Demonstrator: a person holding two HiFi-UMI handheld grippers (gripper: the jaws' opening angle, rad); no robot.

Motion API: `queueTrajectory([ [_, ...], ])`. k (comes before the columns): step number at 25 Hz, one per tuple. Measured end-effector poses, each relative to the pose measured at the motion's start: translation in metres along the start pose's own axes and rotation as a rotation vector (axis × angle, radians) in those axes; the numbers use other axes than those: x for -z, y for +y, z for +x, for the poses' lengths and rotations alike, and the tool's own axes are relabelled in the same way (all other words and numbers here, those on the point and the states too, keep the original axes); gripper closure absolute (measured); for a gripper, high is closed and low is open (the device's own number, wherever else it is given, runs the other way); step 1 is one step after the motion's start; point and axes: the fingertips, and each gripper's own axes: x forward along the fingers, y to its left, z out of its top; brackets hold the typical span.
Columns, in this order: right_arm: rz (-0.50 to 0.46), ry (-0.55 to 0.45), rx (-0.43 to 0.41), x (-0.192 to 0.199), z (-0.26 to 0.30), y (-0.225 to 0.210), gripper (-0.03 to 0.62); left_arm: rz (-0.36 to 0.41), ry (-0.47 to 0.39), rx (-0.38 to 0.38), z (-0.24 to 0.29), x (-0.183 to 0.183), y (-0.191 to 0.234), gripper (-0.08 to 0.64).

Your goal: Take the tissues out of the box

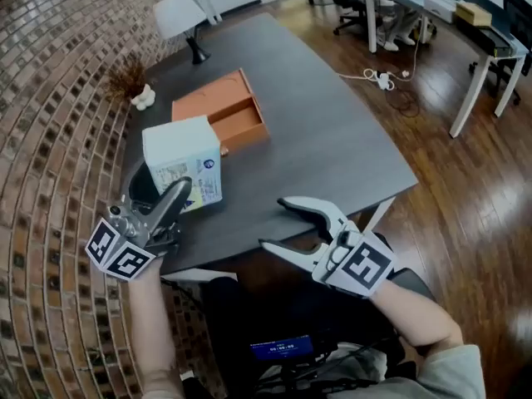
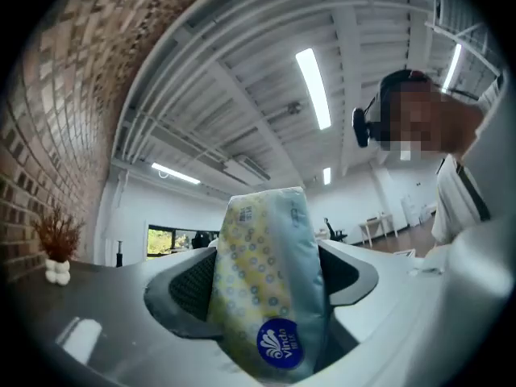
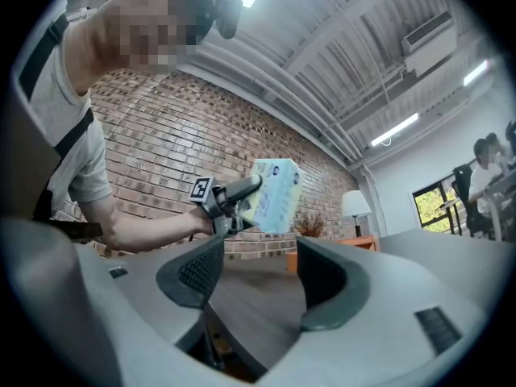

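Clamped in the left tongs point(image 1: 181, 191): the tissue pack point(image 1: 179, 160), jaws spread wide around its soft bulk, pads pressing on both sides. Held up in the air over the near left corner of the bench point(image 1: 332, 140), clear of the orange box point(image 1: 218, 110) and apart from it. Farther back, orange box lying open on the bench, drawer part slid out, nothing visible inside. Right tongs point(image 1: 274, 223) low at the near edge, jaws apart, gripping nothing, only bare bench top showing between them. Lamp point(image 1: 179, 15) and dried sprig point(image 1: 129, 77) at the far end, well away from the work.

Judged from this: main step as good as done, pack already out of the box. Probably left: set the pack down on open bench and let go.
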Motion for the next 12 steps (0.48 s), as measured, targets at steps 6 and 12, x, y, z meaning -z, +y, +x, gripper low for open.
queueTrajectory([
  [6, -0.085, -0.02, -0.02, -0.005, 0.015, 0.011, 0.293, -0.072, -0.192, 0.018, -0.06, -0.016, -0.051, 0.184],
  [12, -0.115, -0.02, -0.06, -0.003, 0.013, 0.027, 0.294, -0.201, -0.306, -0.036, -0.105, 0.012, -0.082, 0.184],
])
